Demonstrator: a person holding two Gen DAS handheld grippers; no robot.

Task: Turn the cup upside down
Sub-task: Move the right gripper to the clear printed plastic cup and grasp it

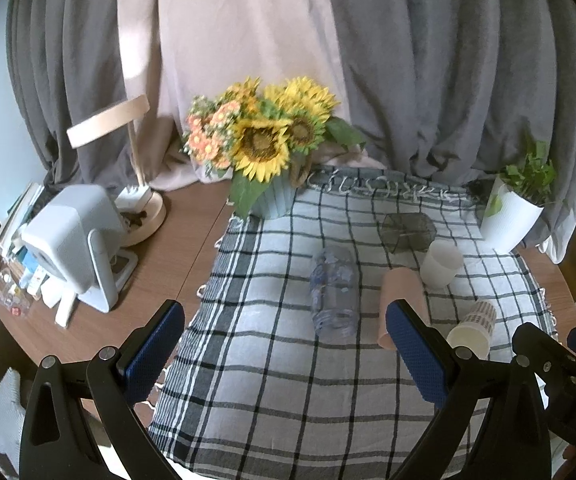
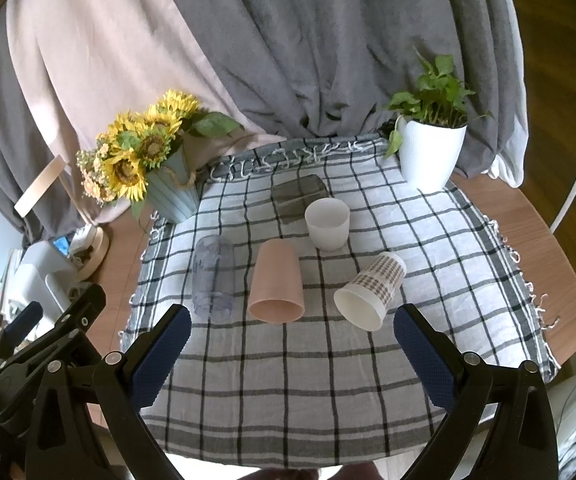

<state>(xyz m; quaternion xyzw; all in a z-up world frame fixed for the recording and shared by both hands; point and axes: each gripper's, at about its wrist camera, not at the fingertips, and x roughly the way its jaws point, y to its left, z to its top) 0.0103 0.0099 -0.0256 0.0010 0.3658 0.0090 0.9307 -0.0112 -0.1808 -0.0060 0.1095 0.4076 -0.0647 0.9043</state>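
Several cups sit on a checked cloth (image 2: 288, 380). A pink cup (image 2: 276, 284) lies on its side, mouth toward me; it also shows in the left wrist view (image 1: 402, 294). A clear plastic cup (image 2: 212, 276) lies on its side to its left (image 1: 334, 292). A checked paper cup (image 2: 372, 290) lies on its side to the right (image 1: 474, 326). A white cup (image 2: 326, 223) stands upright behind (image 1: 440, 264). A dark glass (image 2: 299, 197) lies at the back. My left gripper (image 1: 288, 356) and right gripper (image 2: 290, 354) are open and empty, in front of the cups.
A sunflower vase (image 2: 167, 184) stands at the cloth's back left and a white plant pot (image 2: 428, 156) at back right. A white device (image 1: 71, 240), a lamp (image 1: 143, 200) and clutter sit on the wooden table at left. Grey curtains hang behind.
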